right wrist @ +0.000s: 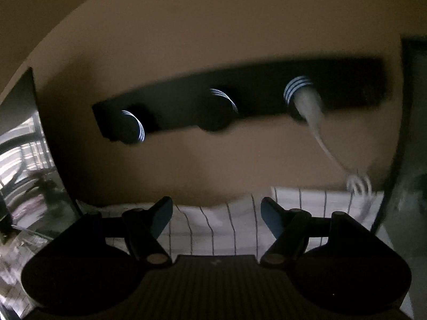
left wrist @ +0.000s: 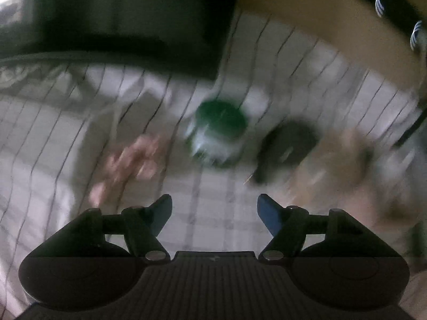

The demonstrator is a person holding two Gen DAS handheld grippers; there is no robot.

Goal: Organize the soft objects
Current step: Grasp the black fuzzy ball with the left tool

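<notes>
The left wrist view is motion-blurred. My left gripper (left wrist: 214, 208) is open and empty above a white bedsheet with thin dark stripes (left wrist: 66, 138). Ahead of it lie a green and white soft object (left wrist: 218, 128), a dark soft object (left wrist: 285, 152), a pink soft object (left wrist: 130, 157) to the left and a beige one (left wrist: 344, 154) to the right. My right gripper (right wrist: 216, 210) is open and empty, facing a tan headboard (right wrist: 213, 26) with a dark rack of hooks (right wrist: 240, 98). A pale cord (right wrist: 315, 117) hangs from the right hook.
A dark block (left wrist: 120, 21) stands at the far side of the bed in the left wrist view. The tan headboard (left wrist: 320, 21) runs along the upper right there. The striped sheet (right wrist: 226, 226) lies under my right gripper. A window area (right wrist: 24, 146) shows at the left.
</notes>
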